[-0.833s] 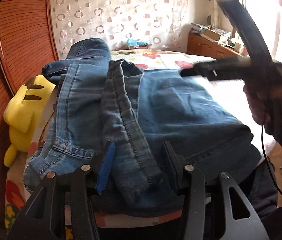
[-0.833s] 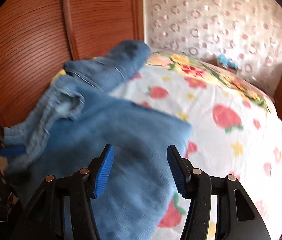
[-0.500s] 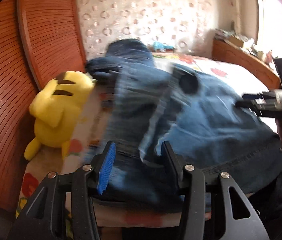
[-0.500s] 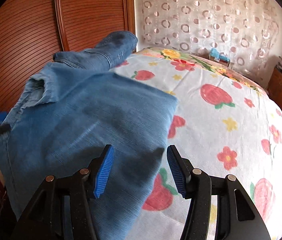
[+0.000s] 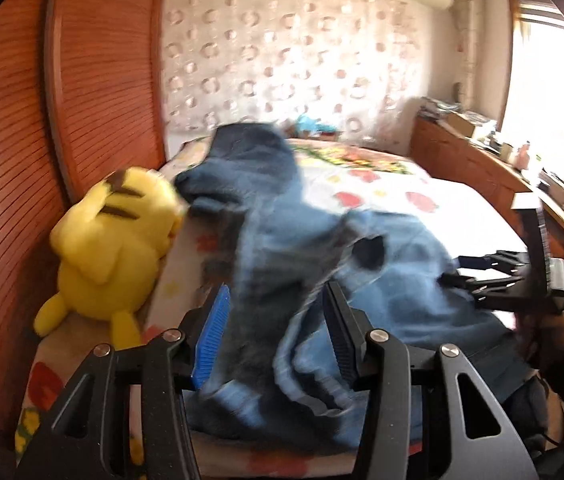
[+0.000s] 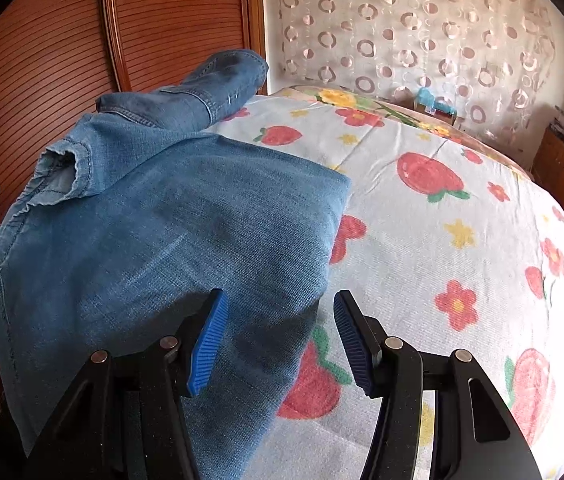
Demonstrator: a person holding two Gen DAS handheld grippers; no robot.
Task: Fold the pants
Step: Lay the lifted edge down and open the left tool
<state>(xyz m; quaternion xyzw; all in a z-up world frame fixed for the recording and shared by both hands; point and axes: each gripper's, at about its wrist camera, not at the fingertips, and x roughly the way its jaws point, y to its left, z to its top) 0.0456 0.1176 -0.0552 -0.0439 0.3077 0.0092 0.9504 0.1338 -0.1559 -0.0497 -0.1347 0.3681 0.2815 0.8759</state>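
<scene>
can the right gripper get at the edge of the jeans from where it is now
Probably yes. The right gripper hangs open just above the jeans, whose right edge runs between its fingers, with only bare bedspread alongside and nothing blocking.

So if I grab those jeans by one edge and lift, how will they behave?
Probably floppy: the jeans already drape in soft folds over the bedspread, with a ruffled hem bunched at the left. They would likely sag and unfold rather than hold shape. Denim in stacked layers looks fairly heavy for cloth, so a one-edge grip may let the lower layers slide.
</scene>
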